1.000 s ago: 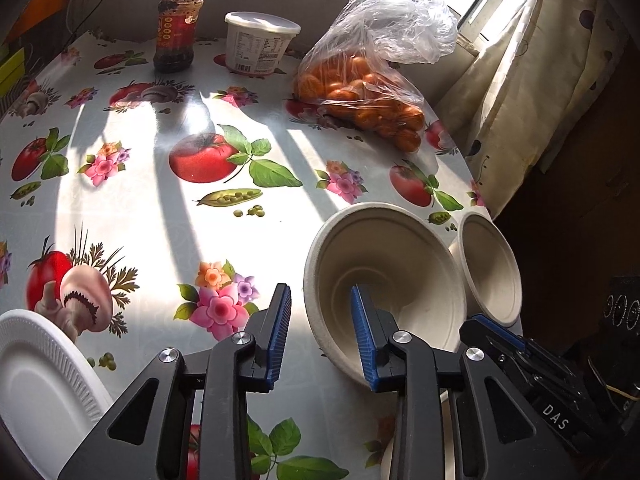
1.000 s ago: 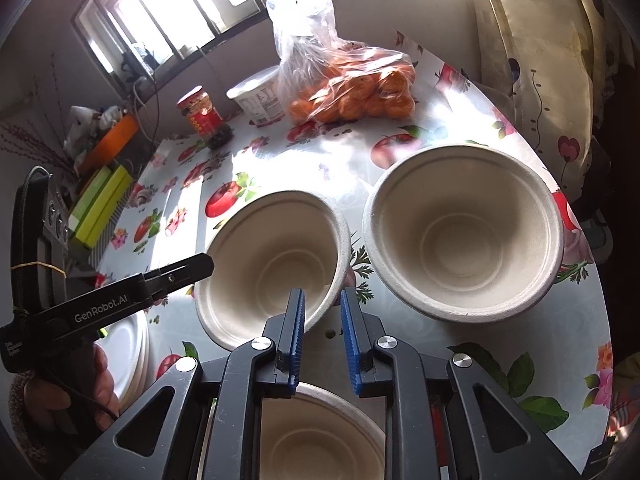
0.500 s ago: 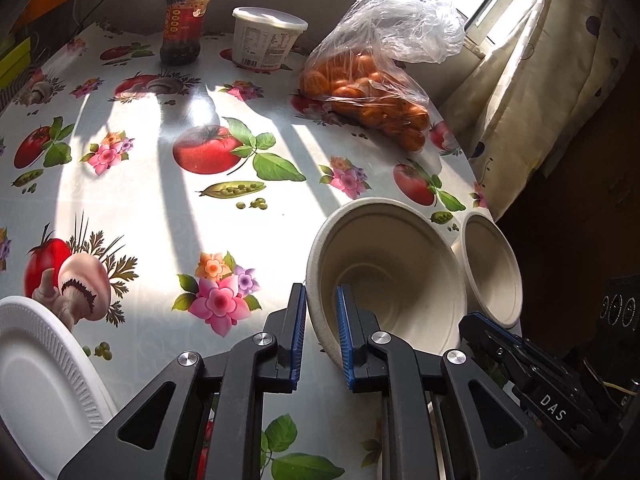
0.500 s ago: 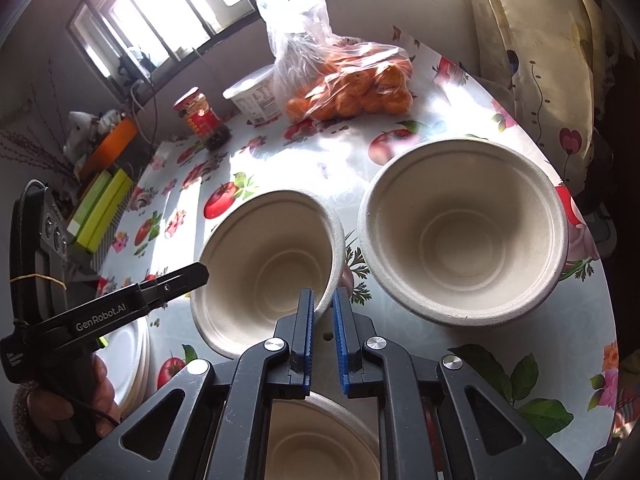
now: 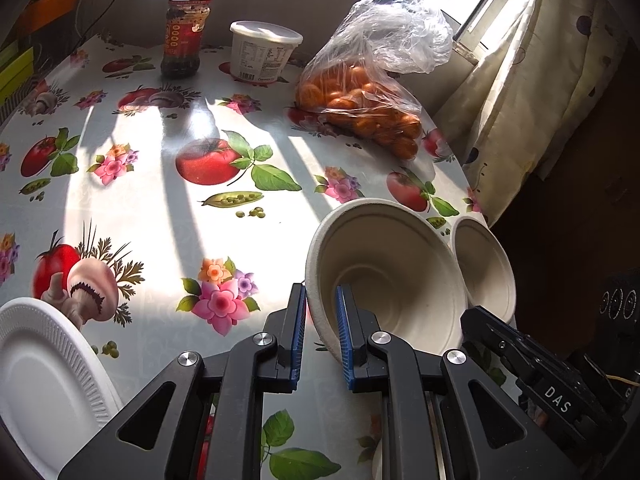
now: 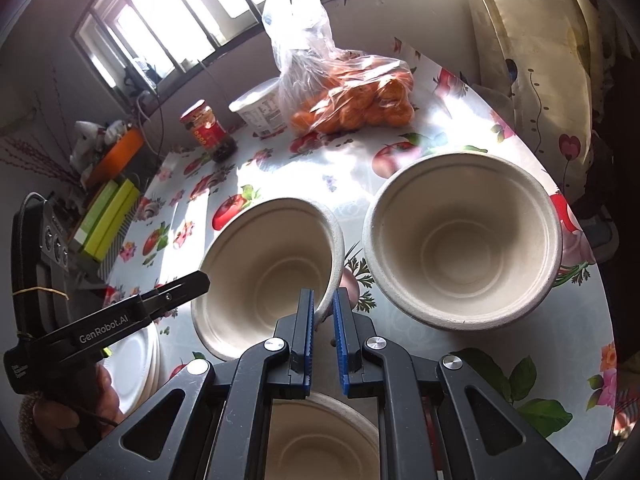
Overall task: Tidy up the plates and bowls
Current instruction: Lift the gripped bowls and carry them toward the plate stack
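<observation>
From where I sit, little of the sorting looks finished. At the far left a stack of white plates [image 5: 44, 368] sits at the worktop [image 5: 160, 208] edge, so the plates seem gathered already; the bowls are what remain, and none is nested yet.

My left tool [image 5: 320, 336] is pinching the near rim of the middle bowl [image 5: 384, 272]: one blue pad sits outside the wall, the other inside, and the bowl is tipped up on its far side in that grip. From the right wrist view I see the same bowl gripped on its opposite edge, where my right tool [image 6: 322, 320] is pressed together on the rim, again with one pad on each face of the wall. So I judge that both tools hold this one bowl.

To its right stands the second bowl [image 6: 464, 240], upright, close by but apart from the held one. A third bowl [image 6: 320, 440] lies directly beneath my right tool, nearest me. I judge the remaining work is to nest the three bowls.
</observation>
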